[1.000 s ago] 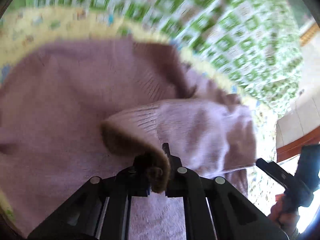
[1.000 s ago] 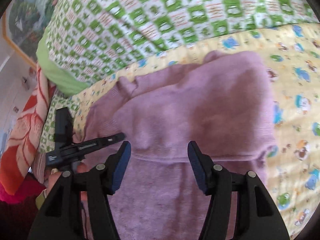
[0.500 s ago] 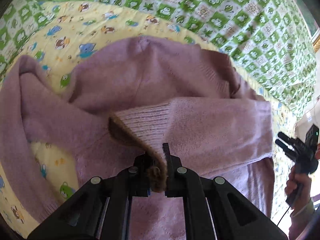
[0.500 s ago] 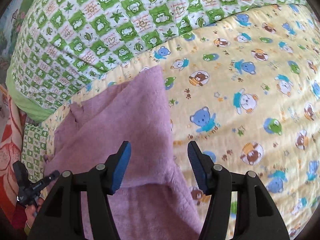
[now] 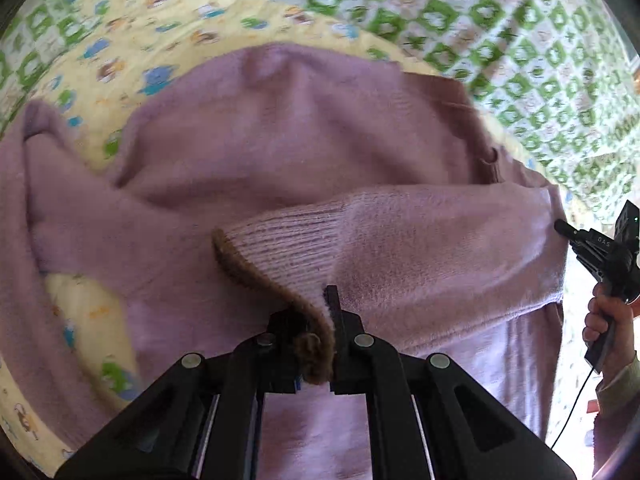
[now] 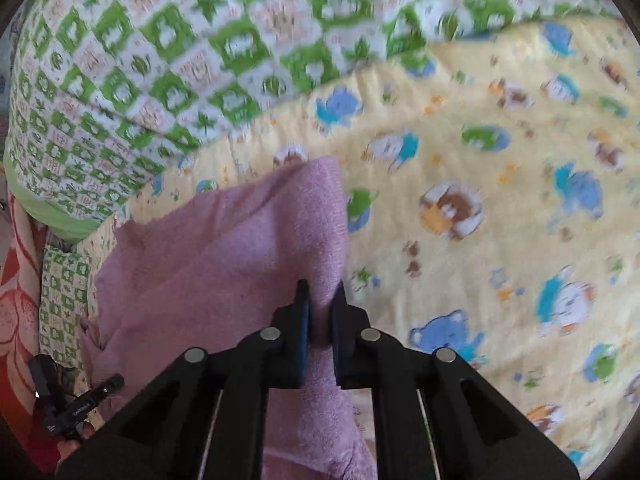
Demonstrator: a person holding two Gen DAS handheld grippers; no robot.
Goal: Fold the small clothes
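A small mauve knit sweater lies spread on a yellow animal-print blanket. My left gripper is shut on the ribbed, brown-edged cuff of a sleeve, which is folded across the sweater's body. My right gripper is shut on the sweater's right edge and also shows at the right of the left wrist view. The left gripper shows at the bottom left of the right wrist view.
A green-and-white checked quilt lies bunched beyond the blanket. A red-and-white patterned cloth is at the far left of the right wrist view. Bare yellow blanket stretches to the right of the sweater.
My right gripper swung from over the sweater's middle to its right edge and went from open to shut on the fabric. My left gripper kept hold of the cuff, held over the body.
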